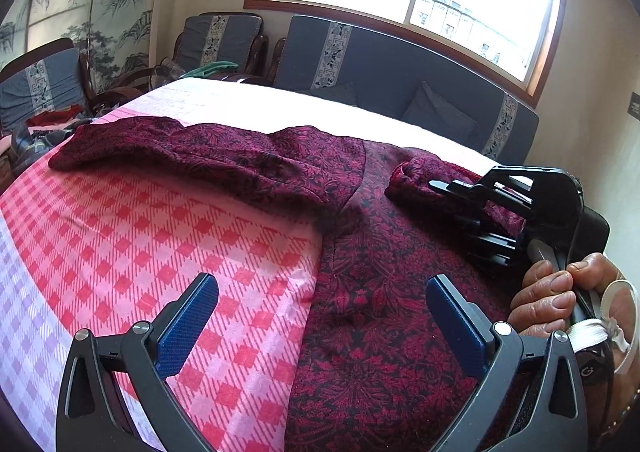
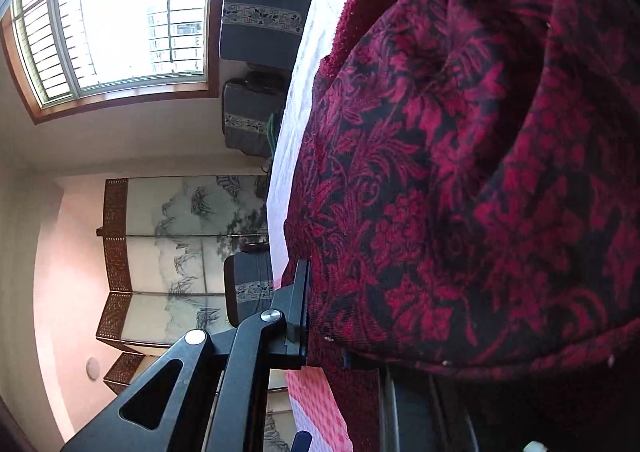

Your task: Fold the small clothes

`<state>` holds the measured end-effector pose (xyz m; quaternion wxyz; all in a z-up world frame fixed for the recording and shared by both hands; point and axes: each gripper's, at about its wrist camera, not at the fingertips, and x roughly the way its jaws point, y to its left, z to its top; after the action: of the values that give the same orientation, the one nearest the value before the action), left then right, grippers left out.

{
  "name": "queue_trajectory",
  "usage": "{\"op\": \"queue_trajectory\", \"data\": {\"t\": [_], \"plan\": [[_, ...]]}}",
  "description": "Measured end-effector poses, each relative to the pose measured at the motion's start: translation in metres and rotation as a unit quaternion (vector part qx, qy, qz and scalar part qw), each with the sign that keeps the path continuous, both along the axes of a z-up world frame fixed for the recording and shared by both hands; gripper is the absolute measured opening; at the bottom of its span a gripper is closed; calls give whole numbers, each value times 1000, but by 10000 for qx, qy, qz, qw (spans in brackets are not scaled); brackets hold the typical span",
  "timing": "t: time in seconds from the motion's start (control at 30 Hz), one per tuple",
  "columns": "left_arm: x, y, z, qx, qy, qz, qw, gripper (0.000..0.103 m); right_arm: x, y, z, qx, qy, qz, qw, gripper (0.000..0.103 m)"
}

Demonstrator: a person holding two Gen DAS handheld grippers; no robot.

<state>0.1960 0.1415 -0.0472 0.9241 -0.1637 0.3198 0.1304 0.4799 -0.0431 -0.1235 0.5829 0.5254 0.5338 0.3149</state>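
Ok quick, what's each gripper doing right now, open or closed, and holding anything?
Left gripper: open, holding nothing, above the red patterned garment.
Right gripper: shut on a fold of the same garment.

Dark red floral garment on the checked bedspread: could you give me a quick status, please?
Left tongs open, hovering. Right tongs shut on dark red floral garment sleeve. Nothing in the way.

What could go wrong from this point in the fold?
1. The right gripper pinches only the sleeve cuff of the red patterned garment; the thick cloth may slip out mid-fold.
2. The left gripper is open with nothing between its pads, so the body may drag across the checked sheet.
3. Cloth fills the right wrist view, so placement is hard to see.
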Motion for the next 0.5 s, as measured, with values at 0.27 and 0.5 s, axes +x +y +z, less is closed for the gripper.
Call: {"op": "queue_trajectory", "data": {"t": [0.27,0.5], "plan": [[9,8,26,-120,-328,-240,9991,103,-38,-36,24,-344,-453,469,9973,38],[92,26,68,-475,-328,-1329,9894,103,-60,-94,59,-1319,-1420,596,9792,56]]}}
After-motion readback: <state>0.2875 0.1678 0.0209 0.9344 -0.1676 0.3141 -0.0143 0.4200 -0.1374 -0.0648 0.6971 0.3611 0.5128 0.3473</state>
